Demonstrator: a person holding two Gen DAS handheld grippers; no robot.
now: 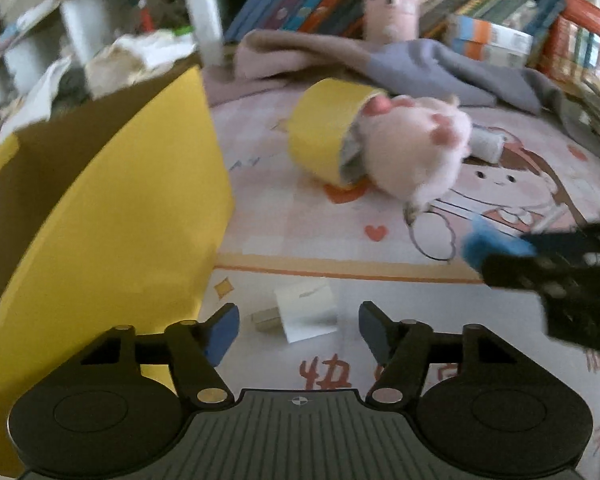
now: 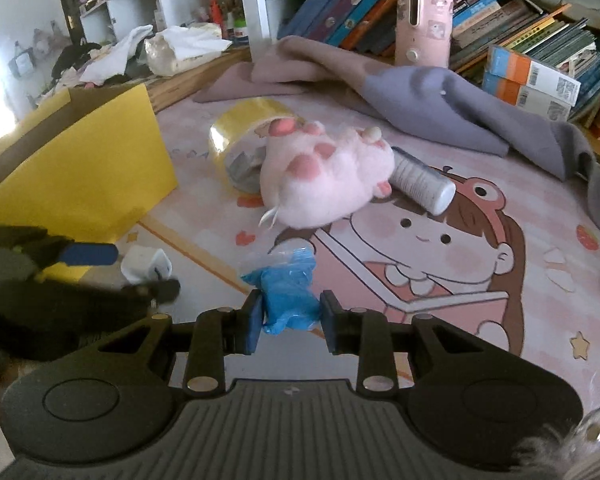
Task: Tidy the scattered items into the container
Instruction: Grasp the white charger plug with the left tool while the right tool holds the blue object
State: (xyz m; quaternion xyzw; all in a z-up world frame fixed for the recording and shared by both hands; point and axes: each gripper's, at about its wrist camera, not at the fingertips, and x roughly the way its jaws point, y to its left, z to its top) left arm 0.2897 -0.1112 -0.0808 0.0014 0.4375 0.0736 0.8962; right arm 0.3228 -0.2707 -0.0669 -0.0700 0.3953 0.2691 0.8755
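I have the right gripper (image 2: pixel 288 320) closed on a crumpled blue plastic packet (image 2: pixel 286 294), its two blue pads pressed against the packet's sides, and it hangs above the cartoon-printed pink play mat (image 2: pixel 460 280). The left gripper (image 1: pixel 298 334) is open and empty, its jaws spread over a small white plug-like charger block (image 1: pixel 304 314) lying on the mat just beside the yellow cardboard box (image 1: pixel 112 216).

That box is the container, I judge; it stands open-topped at the left of the mat, and I cannot see from here what is in it. Other scattered items sit well apart from it: a roll of yellow tape (image 2: pixel 244 136) on its side, a pink plush paw-shaped toy (image 2: pixel 324 176) leaning against the roll, and a white cylindrical bottle (image 2: pixel 420 182) lying behind the toy and touching it.

So I read this as the carry step for the blue packet: grasp made, drop not yet done. Next I need to swing the right gripper leftward over the box's open top, clearing its near wall, then release. The left gripper lies between the packet and the box, so I should mind a collision. The left could meanwhile come down on the charger block, which looks small and low, needing a grip close to the mat.
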